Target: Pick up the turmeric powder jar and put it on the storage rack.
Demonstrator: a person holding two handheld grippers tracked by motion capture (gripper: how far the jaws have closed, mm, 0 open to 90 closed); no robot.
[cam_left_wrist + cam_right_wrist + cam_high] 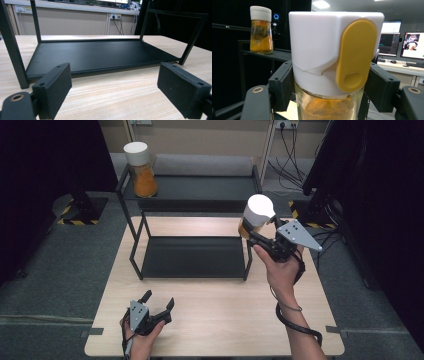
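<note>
Two shelves of the black metal rack (pixel 192 256) lie open; right gripper (pixel 248 234) clamps a glass jar (pixel 256 215), left gripper (pixel 159 304) jaws apart

2 spice jars (pixel 256 215) (pixel 140 169), 1 black 2-tier rack (pixel 192 256), 1 table (pixel 220 320), 2 hand-held grippers (pixel 159 301) (pixel 248 236).

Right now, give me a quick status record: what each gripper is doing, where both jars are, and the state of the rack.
right gripper: shut on held jar, lifted beside the rack's right end
held jar: white cap with yellow flap, orange powder inside
left gripper: open, nothing between the jaws, low over the table
second jar: upright on top shelf, left end
lower shelf: bare
</note>
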